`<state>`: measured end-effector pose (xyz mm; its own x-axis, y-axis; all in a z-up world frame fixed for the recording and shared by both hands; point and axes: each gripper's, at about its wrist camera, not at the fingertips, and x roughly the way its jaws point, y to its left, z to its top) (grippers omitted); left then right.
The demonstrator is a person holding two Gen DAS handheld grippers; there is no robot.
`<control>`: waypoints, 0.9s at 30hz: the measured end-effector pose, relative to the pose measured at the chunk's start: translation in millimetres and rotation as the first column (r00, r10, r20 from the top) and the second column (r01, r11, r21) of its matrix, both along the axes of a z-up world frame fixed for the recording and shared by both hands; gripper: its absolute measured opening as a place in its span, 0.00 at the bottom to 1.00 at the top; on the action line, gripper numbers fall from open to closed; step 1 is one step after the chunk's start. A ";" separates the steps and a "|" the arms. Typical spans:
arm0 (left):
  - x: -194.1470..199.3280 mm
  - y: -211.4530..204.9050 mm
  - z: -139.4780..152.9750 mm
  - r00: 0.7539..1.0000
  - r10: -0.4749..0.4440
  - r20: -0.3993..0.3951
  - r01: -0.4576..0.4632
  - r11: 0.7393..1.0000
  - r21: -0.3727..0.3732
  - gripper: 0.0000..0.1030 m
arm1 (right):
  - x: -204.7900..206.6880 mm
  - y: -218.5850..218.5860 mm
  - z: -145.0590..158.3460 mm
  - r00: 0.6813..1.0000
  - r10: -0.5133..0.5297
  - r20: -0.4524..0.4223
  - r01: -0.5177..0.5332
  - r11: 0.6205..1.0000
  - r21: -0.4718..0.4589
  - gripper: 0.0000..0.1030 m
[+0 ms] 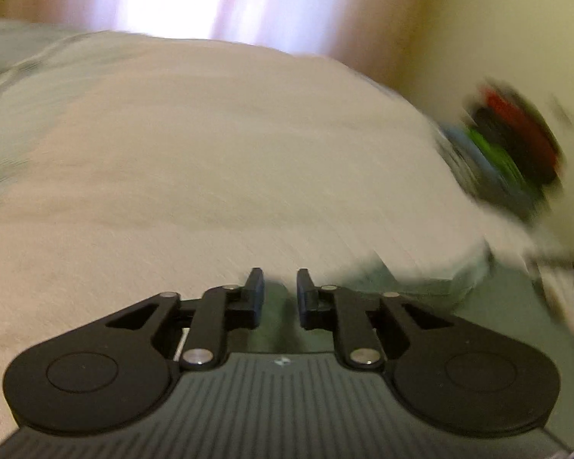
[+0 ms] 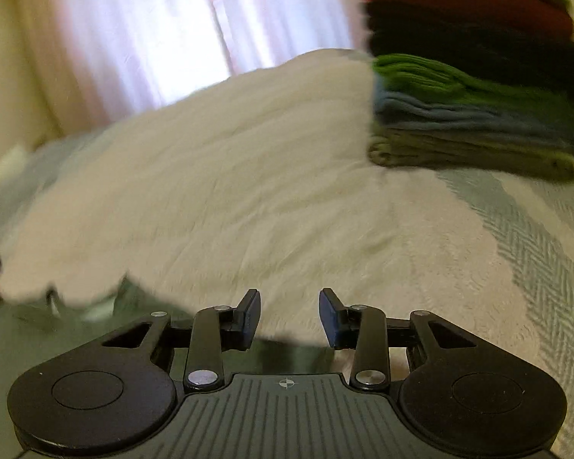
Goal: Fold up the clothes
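Right wrist view: stack (image 2: 474, 88) folded ahead-right, white cloth (image 2: 229, 176) spread ahead, unfolded. Right gripper (image 2: 289, 315) wide open, empty; left gripper (image 1: 280, 294) narrowly open, empty, at cloth edge. Much left, seemingly.

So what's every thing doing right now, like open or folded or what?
Left gripper: open, holding nothing, at the near edge of the cloth.
Right gripper: open, empty.
White fluffy cloth: spread out on the bed, not folded.
Stack of clothes: folded and piled up.
Bedspread: lying flat under everything.
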<state>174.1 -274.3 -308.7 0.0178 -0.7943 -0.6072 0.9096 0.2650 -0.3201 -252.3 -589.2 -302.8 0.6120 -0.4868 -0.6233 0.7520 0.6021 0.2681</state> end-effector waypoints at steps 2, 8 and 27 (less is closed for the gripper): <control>21.7 -0.2 -1.2 0.996 0.073 -0.060 -0.074 0.997 -0.005 0.16 | -18.4 -5.8 0.8 0.996 -0.032 0.081 0.027 0.998 0.060 0.61; 45.9 28.7 -18.3 0.957 0.072 -0.282 -0.077 0.997 -0.004 0.32 | -73.4 -8.5 -13.1 0.960 -0.085 0.267 0.023 0.973 0.229 0.69; 30.8 6.3 -15.8 0.964 -0.056 -0.260 0.043 0.997 -0.058 0.37 | -67.4 -15.4 -27.5 0.948 -0.070 0.311 -0.022 0.959 0.283 0.25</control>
<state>205.0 -268.0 -324.5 -0.1760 -0.8204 -0.5440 0.8041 0.1990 -0.5602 -319.7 -604.5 -330.3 0.7891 -0.3386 -0.5125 0.6142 0.4511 0.6475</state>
